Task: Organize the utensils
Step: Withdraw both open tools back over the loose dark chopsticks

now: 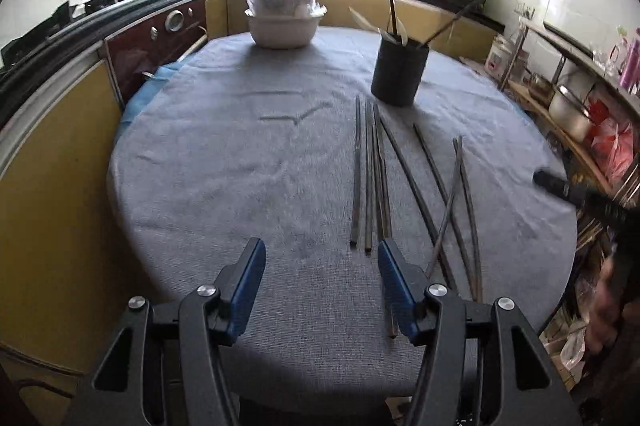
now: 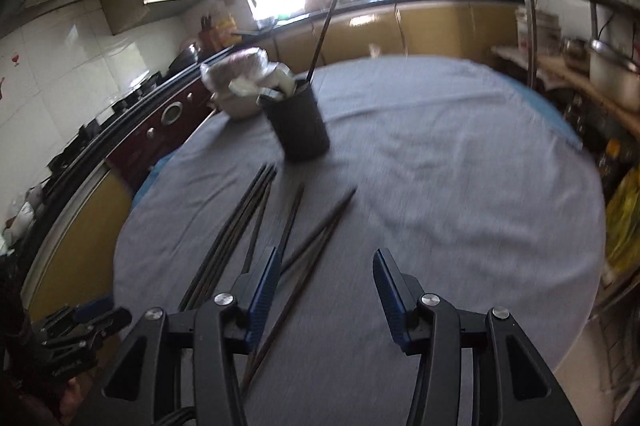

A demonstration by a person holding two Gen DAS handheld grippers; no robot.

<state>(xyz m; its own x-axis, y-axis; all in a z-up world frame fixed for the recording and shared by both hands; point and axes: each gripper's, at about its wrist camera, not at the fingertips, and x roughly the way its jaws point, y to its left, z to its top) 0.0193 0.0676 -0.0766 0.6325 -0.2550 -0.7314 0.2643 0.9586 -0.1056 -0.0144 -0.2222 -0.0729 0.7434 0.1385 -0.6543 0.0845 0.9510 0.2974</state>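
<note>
Several dark chopsticks (image 1: 374, 181) lie loose on the grey-clothed round table (image 1: 224, 153), in front of a black utensil holder (image 1: 399, 70) that has chopsticks and spoons standing in it. My left gripper (image 1: 320, 258) is open and empty above the table, just left of the chopsticks' near ends. In the right wrist view the chopsticks (image 2: 256, 222) lie left of centre and the holder (image 2: 298, 125) stands behind them. My right gripper (image 2: 324, 268) is open and empty, its left finger over the chopsticks. The left gripper shows at the lower left of the right wrist view (image 2: 80, 326).
A white covered bowl (image 1: 282, 15) stands at the table's far edge. Kitchen counters (image 1: 132, 9) curve around the left and back. A rack with pots (image 1: 572, 109) stands to the right. The right gripper's tip shows at the right edge of the left wrist view (image 1: 560, 183).
</note>
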